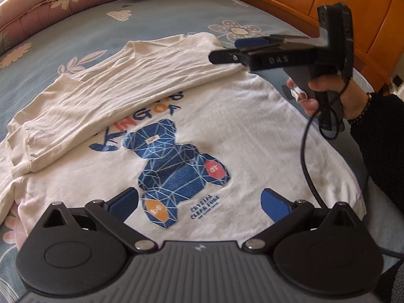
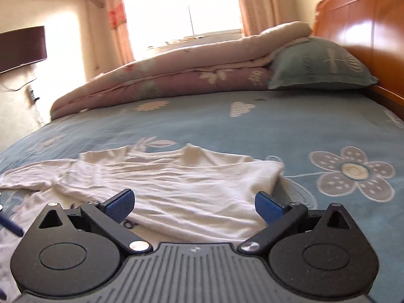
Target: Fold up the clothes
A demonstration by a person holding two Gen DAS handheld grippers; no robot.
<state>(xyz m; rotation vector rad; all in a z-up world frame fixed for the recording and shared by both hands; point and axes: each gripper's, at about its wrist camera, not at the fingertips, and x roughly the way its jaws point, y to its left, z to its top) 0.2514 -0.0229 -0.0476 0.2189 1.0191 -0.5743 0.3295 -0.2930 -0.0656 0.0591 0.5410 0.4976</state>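
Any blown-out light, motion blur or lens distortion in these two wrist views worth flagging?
Right wrist view: the window is blown out to white, and the white shirt looks soft with motion blur. Left wrist view: even light, the bear print is sharp, and the right gripper is slightly blurred. Both views: fisheye curves the bed sheet edges.

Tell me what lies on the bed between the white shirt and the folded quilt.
Only bare blue floral sheet lies between the white shirt and the folded quilt, seen in the right wrist view.
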